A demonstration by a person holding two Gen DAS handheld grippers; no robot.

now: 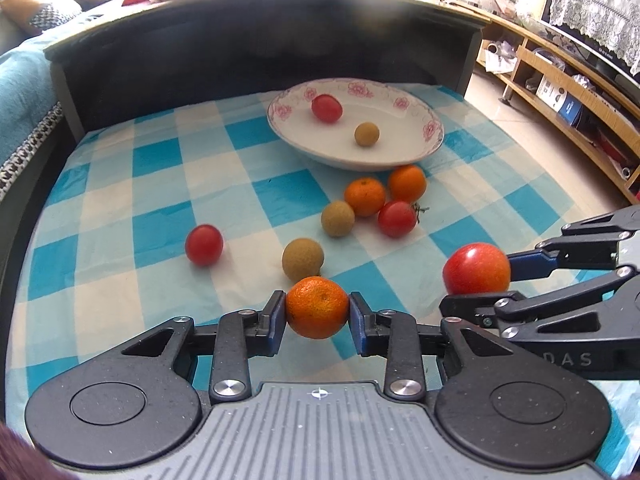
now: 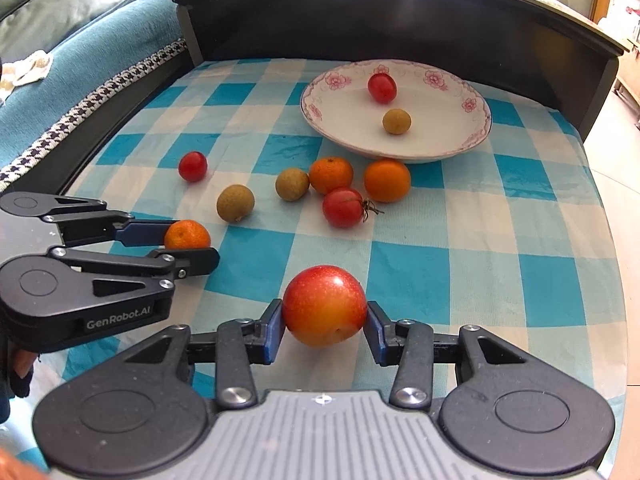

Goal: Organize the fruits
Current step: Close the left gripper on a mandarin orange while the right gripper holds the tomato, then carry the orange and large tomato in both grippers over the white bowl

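My left gripper [image 1: 317, 309] is shut on a small orange [image 1: 317, 300], its blue pads pressing both sides, low over the checked cloth. To its right, my right gripper [image 1: 476, 280] is shut on a red-yellow plum [image 1: 476, 268]. In the right wrist view the plum [image 2: 325, 300] sits between the right gripper's [image 2: 325, 314] pads, and the left gripper [image 2: 188, 245] with its orange [image 2: 186, 234] is at the left. A flowered white plate [image 1: 434, 136] [image 2: 320, 114] at the back holds a cherry tomato [image 2: 382, 87] and a brown longan [image 2: 396, 121].
Loose on the blue-and-white cloth [image 2: 440, 280] lie two oranges [image 2: 331, 175] [image 2: 387, 180], two longans [image 2: 235, 202] [image 2: 292, 184] and two tomatoes [image 2: 343, 207] [image 2: 192, 166]. A dark raised board [image 2: 400, 12] walls the back and sides. A sofa [image 2: 80, 60] stands left.
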